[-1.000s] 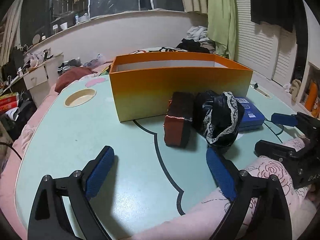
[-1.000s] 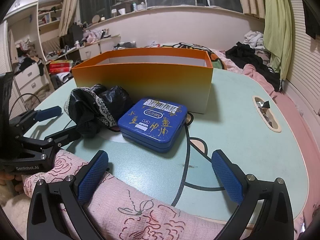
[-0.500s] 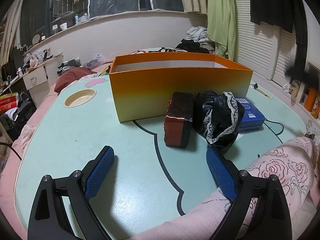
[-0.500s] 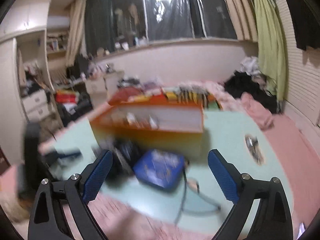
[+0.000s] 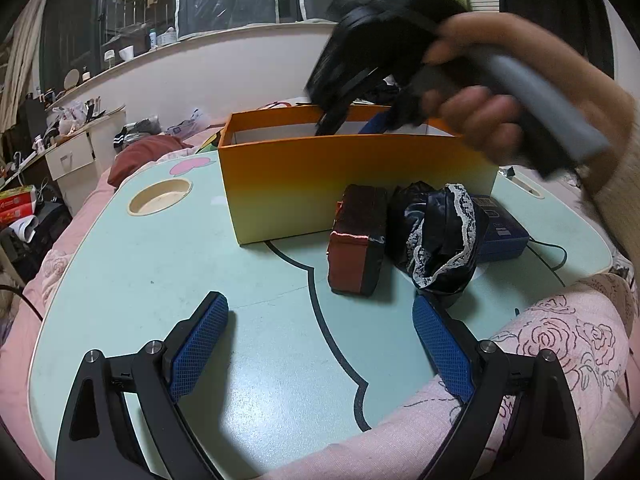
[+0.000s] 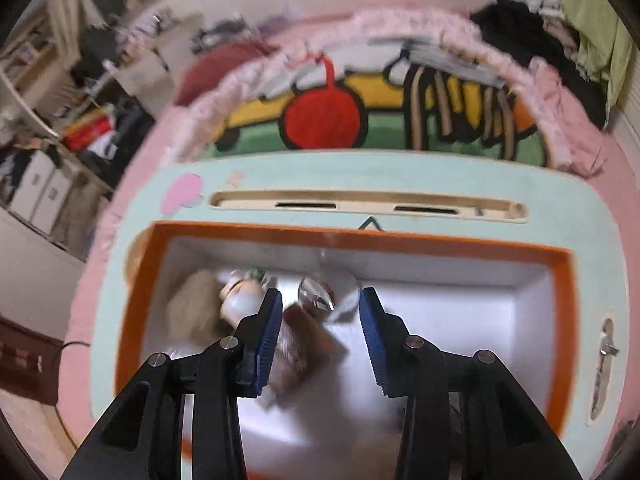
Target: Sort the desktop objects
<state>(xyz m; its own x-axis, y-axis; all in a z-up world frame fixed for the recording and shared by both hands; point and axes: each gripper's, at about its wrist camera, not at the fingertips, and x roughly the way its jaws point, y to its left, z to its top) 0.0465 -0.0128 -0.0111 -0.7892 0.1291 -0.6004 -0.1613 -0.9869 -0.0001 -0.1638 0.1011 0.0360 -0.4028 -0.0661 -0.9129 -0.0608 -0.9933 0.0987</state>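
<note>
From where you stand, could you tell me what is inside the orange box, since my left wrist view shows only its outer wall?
Observer: The right wrist view looks down into the orange box. Blurred things crowd its left half, among them a beige lump and a brown item.
Operator: Is the other half free?
Observer: Yes, the right half shows only bare white floor.
Operator: And what is the right tool doing in there?
Observer: The right tool points down over the brown item. Its jaws are closing, and the pads press on nothing.
</note>
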